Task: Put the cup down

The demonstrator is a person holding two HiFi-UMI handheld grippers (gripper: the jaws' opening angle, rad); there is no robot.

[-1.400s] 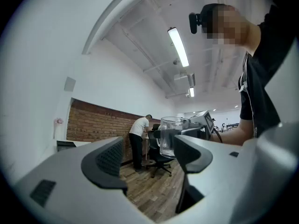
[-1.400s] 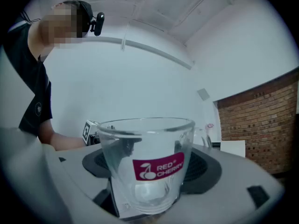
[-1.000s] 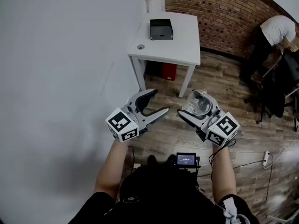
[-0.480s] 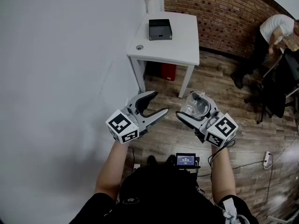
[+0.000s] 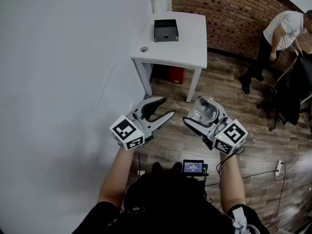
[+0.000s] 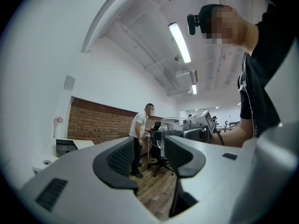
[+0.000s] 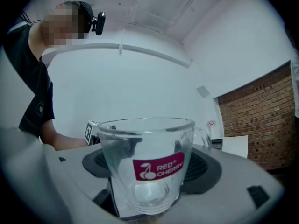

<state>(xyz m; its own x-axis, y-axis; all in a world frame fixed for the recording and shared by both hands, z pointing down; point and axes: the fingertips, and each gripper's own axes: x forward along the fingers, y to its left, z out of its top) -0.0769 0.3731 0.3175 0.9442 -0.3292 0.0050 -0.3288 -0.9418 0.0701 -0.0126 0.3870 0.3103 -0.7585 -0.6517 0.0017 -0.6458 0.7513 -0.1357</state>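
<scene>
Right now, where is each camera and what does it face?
Head view: head-mounted, facing down; forearms, left tool, right tool show.
Left gripper view: on the left tool, facing the brick wall; its empty jaws, just closing partway, and torso show.
Right gripper view: on the right tool, facing its gripped cup; left forearm shows.
Shared: the cup.

Head view: high, aimed steeply down and forward onto the small white square table (image 5: 190, 43). Left gripper view: level along its own jaws, toward the red brick wall (image 6: 100, 122). Right gripper view: level, very close behind the clear glass cup with a red label (image 7: 147, 162). Wall, table and cup shared by all three.
</scene>
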